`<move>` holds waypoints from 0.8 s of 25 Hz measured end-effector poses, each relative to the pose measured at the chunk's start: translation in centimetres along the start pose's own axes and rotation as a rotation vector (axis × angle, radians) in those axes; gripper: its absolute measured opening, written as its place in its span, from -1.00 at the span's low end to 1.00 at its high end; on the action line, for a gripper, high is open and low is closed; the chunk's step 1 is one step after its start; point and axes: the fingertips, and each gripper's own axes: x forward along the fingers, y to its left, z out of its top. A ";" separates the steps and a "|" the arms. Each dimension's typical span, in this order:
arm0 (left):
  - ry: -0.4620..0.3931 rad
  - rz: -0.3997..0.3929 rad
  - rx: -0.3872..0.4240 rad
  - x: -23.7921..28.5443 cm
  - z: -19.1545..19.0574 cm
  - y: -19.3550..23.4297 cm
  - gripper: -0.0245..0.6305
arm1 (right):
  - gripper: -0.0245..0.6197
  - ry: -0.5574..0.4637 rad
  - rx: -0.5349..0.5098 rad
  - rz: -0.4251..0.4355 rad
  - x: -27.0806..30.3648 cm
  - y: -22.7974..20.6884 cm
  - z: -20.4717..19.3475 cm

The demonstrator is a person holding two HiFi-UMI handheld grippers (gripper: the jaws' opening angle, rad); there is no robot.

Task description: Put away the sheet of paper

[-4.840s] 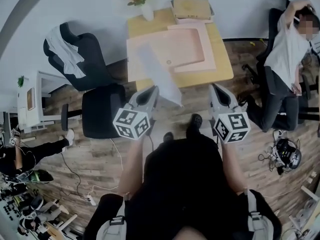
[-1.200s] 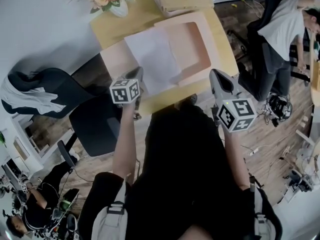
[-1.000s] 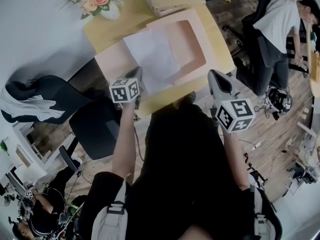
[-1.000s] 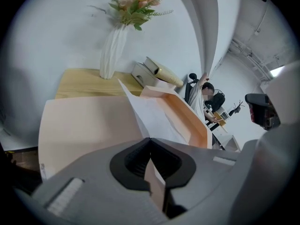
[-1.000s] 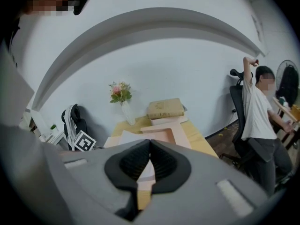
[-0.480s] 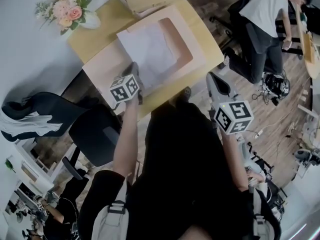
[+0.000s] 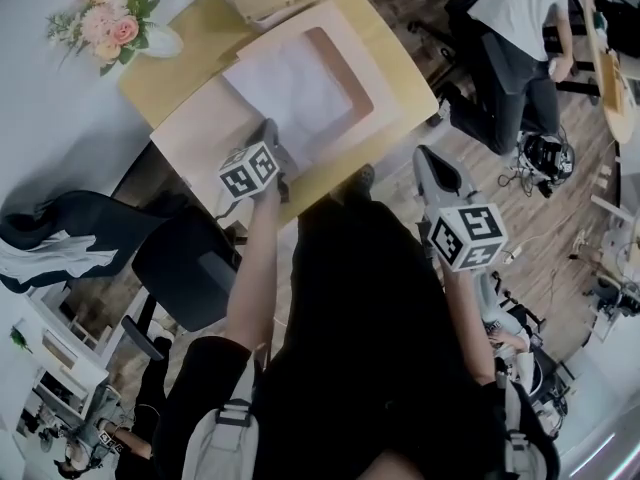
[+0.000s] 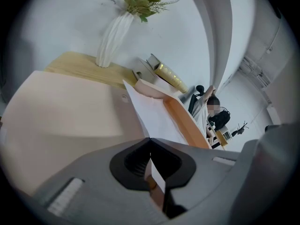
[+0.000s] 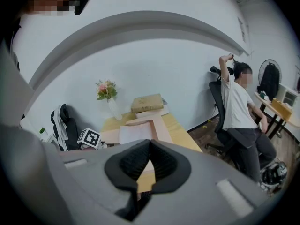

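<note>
While left claw pinches sheet of paper | right claw pressed together, empty

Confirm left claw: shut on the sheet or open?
Shut on it. Left gripper view: the left claw pinches the near edge of the sheet of paper; far end lies over the pink tray.
</note>
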 end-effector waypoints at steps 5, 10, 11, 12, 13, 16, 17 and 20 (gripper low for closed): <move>0.004 -0.023 0.007 1.1 0.0 -0.7 -0.90 | -0.91 0.012 0.005 -0.008 -0.2 0.0 -0.8; 0.016 -0.052 0.014 2.1 0.2 -1.3 -0.90 | -0.91 0.027 0.008 -0.016 -0.4 0.3 -1.6; 0.021 -0.056 0.015 2.3 0.1 -1.4 -0.90 | -0.91 0.029 0.009 -0.018 -0.4 0.3 -1.7; 0.027 -0.061 0.017 2.5 0.1 -1.5 -0.90 | -0.91 0.030 0.010 -0.021 -0.5 0.3 -1.8; 0.033 -0.066 0.020 2.6 0.0 -1.7 -0.90 | -0.91 0.030 0.011 -0.023 -0.5 0.3 -1.8; 0.060 -0.091 0.031 3.0 -0.5 -2.3 -0.90 | -0.91 0.030 0.013 -0.029 -0.7 0.2 -1.8; 0.073 -0.102 0.035 3.2 -0.7 -2.5 -0.90 | -0.91 0.030 0.014 -0.030 -0.7 0.2 -1.8; 0.101 -0.127 0.055 3.6 -1.0 -3.0 -0.89 | -0.91 0.035 0.015 -0.030 -0.7 0.3 -1.9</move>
